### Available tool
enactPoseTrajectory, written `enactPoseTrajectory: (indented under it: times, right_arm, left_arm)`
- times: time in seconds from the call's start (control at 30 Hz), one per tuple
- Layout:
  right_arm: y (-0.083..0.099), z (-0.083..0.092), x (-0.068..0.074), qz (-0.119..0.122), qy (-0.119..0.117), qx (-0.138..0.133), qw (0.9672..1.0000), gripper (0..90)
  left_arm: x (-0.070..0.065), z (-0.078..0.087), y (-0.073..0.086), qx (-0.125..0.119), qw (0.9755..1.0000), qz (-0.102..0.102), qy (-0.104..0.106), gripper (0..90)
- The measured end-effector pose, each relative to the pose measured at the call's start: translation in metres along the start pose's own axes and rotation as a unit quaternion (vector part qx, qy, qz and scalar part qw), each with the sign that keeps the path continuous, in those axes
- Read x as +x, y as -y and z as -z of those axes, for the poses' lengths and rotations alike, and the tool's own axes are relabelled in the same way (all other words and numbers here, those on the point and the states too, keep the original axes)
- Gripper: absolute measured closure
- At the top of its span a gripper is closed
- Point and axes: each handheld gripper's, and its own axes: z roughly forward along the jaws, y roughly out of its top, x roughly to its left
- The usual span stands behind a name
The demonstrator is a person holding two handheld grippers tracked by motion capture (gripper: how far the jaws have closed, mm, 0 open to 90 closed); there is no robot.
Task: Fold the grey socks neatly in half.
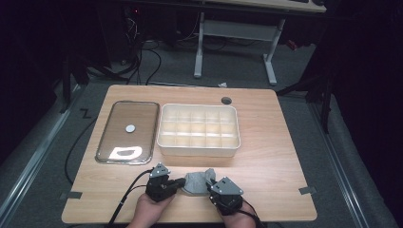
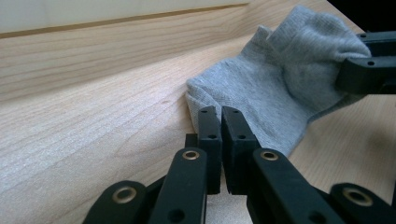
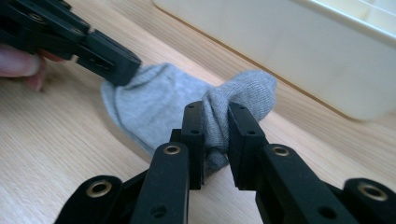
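From the high view, a small grey knitted sock lies crumpled on the pale wooden worktop, at the near edge, just in front of the cream divided plastic box. The left gripper meets it from one side and the right gripper from the other. To spread or fold it cleanly, I would keep both grips near opposite ends and draw apart gently. From up here the jaws themselves are too small to read. A glass-topped metal tray sits to the left of the box.

In the left gripper view, the jaws are pressed nearly together at the sock's edge; whether cloth is really pinched there is hard to say, since the contact lies behind the fingertips. It would be worth checking that bite before pulling. The other gripper is cut off at the right border.

In the right gripper view, the jaws stand a little apart, clamped on a bunched fold of the sock, which fills the gap. The box's wall is close behind, so any lift should come towards the person.
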Motion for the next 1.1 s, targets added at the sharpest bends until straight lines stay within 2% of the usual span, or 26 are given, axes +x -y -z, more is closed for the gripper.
enactPoseTrajectory:
  times: [0.2, 0.43, 0.5, 0.67, 0.77, 0.93, 1.1]
  right_arm:
    - [-0.008, -0.014, 0.015, 0.025, -0.016, 0.012, 0.9995, 76.8]
    - [-0.014, -0.023, 0.03, 0.033, -0.046, 0.011, 0.9983, 73.0]
    - [-0.017, -0.017, 0.029, 0.021, -0.053, 0.003, 0.9984, 72.4]
    - [-0.02, 0.002, 0.02, -0.011, -0.042, -0.023, 0.9988, 69.2]
    - [-0.017, 0.008, 0.015, -0.025, -0.035, -0.028, 0.9987, 67.6]
    - [-0.006, 0.014, 0.012, -0.039, -0.031, -0.015, 0.9987, 66.4]
    - [0.01, 0.01, 0.007, -0.064, -0.029, 0.011, 0.9975, 71.1]
  left_arm:
    - [0.0, 0.0, 0.0, 0.0, 1.0, -0.002, 0.002, 87.2]
    - [0.0, 0.001, 0.0, 0.001, 1.0, -0.002, 0.008, 86.8]
    - [0.0, 0.001, 0.001, 0.001, 0.9999, -0.003, 0.01, 86.4]
    - [-0.001, 0.0, 0.001, 0.002, 0.9999, -0.005, 0.009, 85.3]
    - [-0.001, 0.0, 0.001, 0.002, 0.9999, -0.006, 0.01, 85.3]
    - [-0.001, 0.0, 0.001, 0.003, 0.9999, -0.008, 0.009, 85.1]
    - [-0.001, 0.0, 0.001, 0.003, 0.9999, -0.008, 0.01, 85.1]
